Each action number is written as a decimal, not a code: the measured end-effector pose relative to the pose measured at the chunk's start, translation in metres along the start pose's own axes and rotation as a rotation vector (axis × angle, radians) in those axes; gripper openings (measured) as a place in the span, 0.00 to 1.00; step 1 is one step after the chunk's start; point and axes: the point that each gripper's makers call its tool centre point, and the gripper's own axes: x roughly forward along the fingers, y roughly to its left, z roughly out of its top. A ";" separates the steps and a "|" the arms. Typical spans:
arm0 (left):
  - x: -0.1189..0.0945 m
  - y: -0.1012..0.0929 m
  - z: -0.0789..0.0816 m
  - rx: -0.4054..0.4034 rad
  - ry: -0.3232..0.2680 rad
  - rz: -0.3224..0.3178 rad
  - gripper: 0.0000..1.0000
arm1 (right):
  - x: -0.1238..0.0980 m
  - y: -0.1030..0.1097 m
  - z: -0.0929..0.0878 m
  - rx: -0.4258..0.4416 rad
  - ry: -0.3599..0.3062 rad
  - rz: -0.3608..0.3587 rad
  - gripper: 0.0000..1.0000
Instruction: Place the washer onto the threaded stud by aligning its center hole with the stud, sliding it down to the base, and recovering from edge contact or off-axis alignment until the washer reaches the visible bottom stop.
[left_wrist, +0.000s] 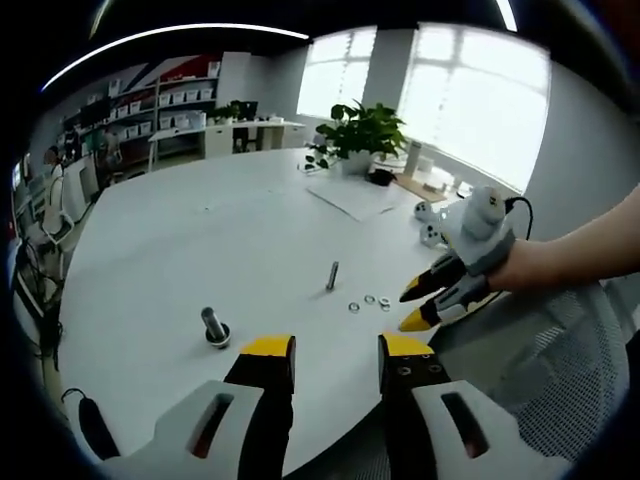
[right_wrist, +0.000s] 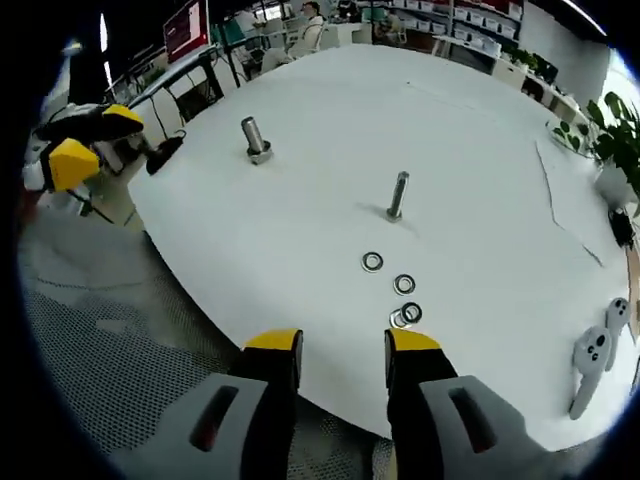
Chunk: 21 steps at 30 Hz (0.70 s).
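Near the table (right_wrist: 300, 150) edge, at twelve o'clock of the spread, empty right gripper (right_wrist: 343, 345), washers (right_wrist: 403, 285) are lying short of the stud (right_wrist: 397, 196) (left gripper (left_wrist: 336, 350) likewise spread); overlapping washers are risking a double pick.

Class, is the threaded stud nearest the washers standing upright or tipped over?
Upright: the stud stands on its base on the table, washers flat nearby.

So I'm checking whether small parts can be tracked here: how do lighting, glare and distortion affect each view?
Left gripper view: bright windows blow out behind the plant; the washers are tiny, low-contrast specks on the white table. Right gripper view: even light, washers and threaded stud crisp with faint shadows; fisheye bends the table edge.
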 end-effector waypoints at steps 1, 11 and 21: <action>0.000 0.000 0.001 0.005 -0.002 0.001 0.31 | 0.001 -0.002 0.001 0.002 -0.002 -0.006 0.35; 0.003 0.000 -0.006 0.008 0.025 0.005 0.31 | 0.022 -0.013 -0.012 0.176 -0.004 0.034 0.34; 0.003 0.003 -0.010 0.015 0.042 0.014 0.31 | 0.035 -0.027 -0.010 0.211 -0.022 0.006 0.34</action>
